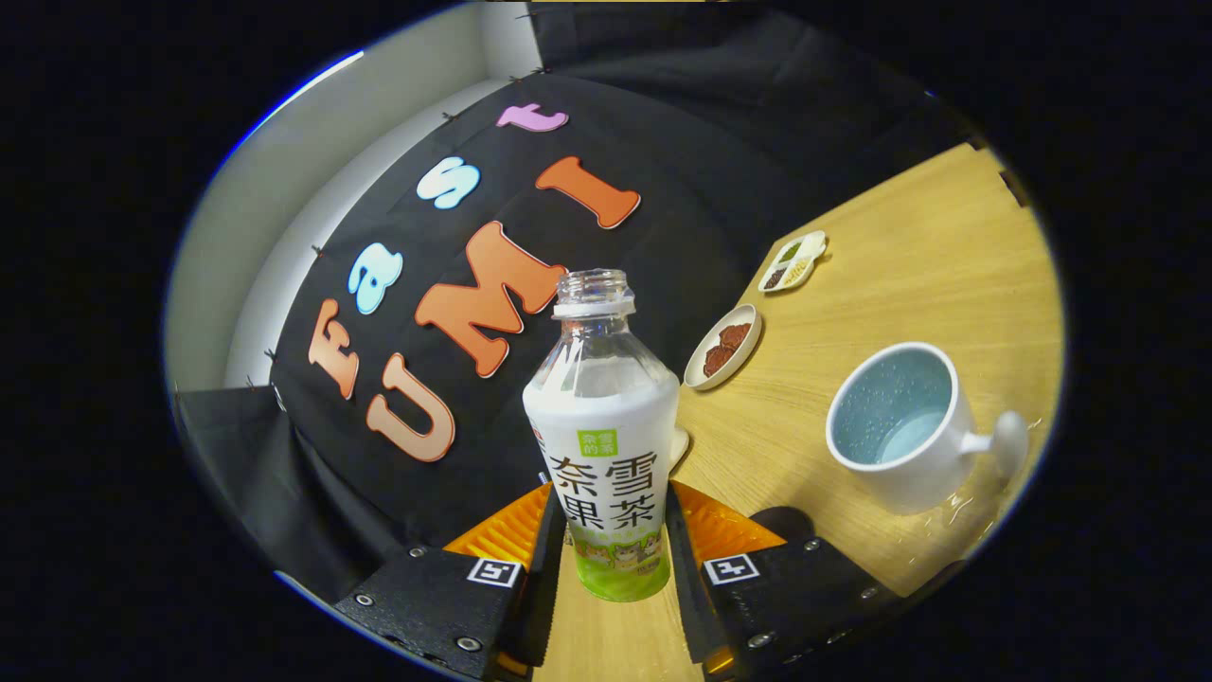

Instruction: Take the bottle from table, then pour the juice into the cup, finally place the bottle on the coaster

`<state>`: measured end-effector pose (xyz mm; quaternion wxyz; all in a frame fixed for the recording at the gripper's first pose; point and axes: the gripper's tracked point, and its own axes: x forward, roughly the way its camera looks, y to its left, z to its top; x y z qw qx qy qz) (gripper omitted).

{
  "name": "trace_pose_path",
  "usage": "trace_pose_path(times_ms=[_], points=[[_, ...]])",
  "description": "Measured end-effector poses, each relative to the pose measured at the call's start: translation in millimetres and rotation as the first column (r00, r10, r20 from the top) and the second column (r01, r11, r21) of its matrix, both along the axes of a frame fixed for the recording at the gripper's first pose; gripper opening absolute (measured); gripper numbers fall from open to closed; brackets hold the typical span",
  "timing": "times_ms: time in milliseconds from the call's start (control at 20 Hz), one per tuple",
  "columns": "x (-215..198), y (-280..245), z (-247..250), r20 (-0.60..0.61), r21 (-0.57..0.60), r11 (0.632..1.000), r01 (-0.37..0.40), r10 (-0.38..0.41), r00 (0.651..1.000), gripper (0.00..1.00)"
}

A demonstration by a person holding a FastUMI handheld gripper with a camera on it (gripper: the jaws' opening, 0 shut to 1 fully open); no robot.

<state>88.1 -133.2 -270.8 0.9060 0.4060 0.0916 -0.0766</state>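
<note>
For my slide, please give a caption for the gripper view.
Gripper shut on the uncapped bottle, tilted above the table, white cup beside it.

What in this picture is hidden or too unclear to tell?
- Clear capless plastic bottle: base sides hidden by the claw fingers; grip unclear.
- Divided white dish: contents too small.
- Small white object: mostly behind the bottle.
- White cup: liquid level unclear.

a light wooden table (pixel 909 284) runs up to a black cloth wall (pixel 720 161), with a pale white wall (pixel 312 189) behind the cloth; soft light gleams on the wood grain
</note>
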Motion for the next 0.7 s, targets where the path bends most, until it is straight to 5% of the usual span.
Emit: trace_pose_path(times_ms=[250,450,700], points=[[5,-3,10,-0.018,-0.308,0.950,-0.060,0.058,0.998,0.55],[14,6,7,-0.090,-0.550,0.823,-0.139,0.107,0.990,0.55],[20,14,-20,-0.203,-0.647,0.728,-0.225,0.120,0.972,0.56]])
